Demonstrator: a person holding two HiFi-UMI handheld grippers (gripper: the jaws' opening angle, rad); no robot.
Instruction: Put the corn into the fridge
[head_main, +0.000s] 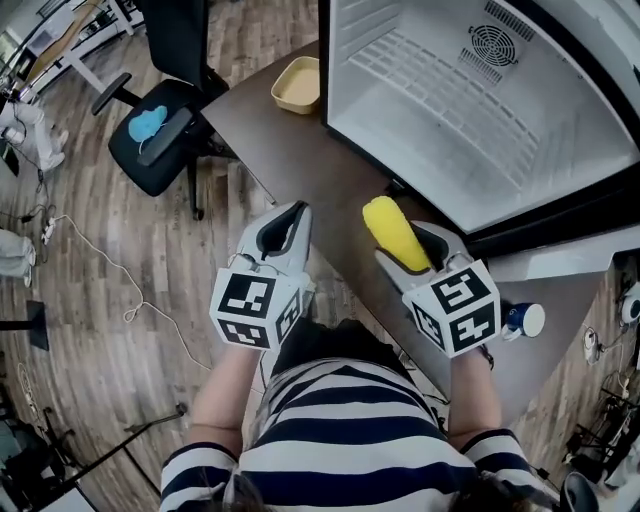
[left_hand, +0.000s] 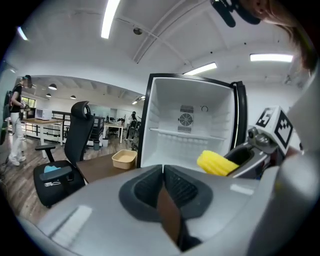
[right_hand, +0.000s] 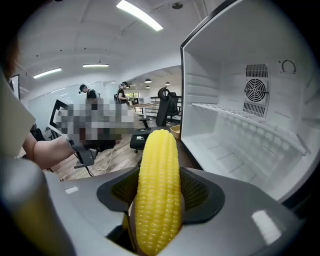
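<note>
— Where is our corn?
— We have the corn cob pinched between the jaws of our right gripper. Its tip pokes out well past them.
— And the fridge?
— The fridge stands open just ahead and to the right of that gripper. We can see its white walls, a shelf and a round fan grille on the back wall. The corn is outside it, near the front of the opening.
— What about our other tool?
— Our left gripper is beside the right one, with its jaws pressed together and nothing between them. Beyond it a beige tub sits on the brown table, close to the fridge's left edge. Farther left, a black office chair stands on the wood floor.
</note>
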